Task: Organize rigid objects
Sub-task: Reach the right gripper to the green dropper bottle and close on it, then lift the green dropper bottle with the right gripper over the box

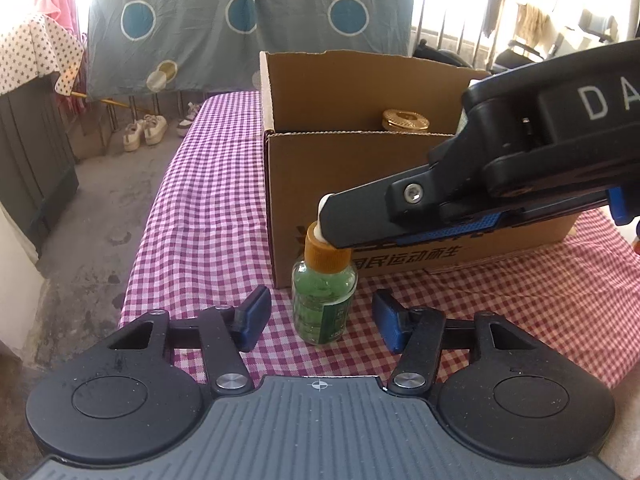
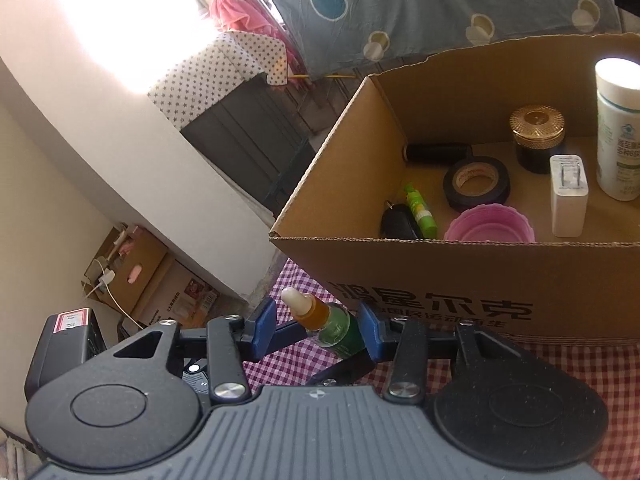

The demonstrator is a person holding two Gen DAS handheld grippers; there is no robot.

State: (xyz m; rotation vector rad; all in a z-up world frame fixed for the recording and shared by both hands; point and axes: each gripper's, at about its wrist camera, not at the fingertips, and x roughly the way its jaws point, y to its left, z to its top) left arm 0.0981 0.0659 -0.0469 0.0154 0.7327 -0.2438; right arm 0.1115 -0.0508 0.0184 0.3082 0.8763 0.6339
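A small green dropper bottle (image 1: 324, 300) with an orange collar and a white tip stands on the checked tablecloth (image 1: 208, 208), just in front of the cardboard box (image 1: 360, 184). My left gripper (image 1: 320, 320) is open around its lower body, with a gap at each blue pad. My right gripper (image 1: 340, 224) reaches in from the right at the height of the cap. In the right wrist view the bottle (image 2: 336, 328) lies between the right gripper's (image 2: 316, 320) pads. The right-hand pad is against the glass and the left-hand one stands clear, so this gripper is open.
The box (image 2: 440, 280) holds a gold-lidded jar (image 2: 538, 136), a black tape roll (image 2: 476, 182), a white plug adapter (image 2: 568, 196), a white bottle (image 2: 618, 128), a pink dish (image 2: 490, 228) and several smaller items. The table's left edge (image 1: 140, 272) drops to a concrete floor.
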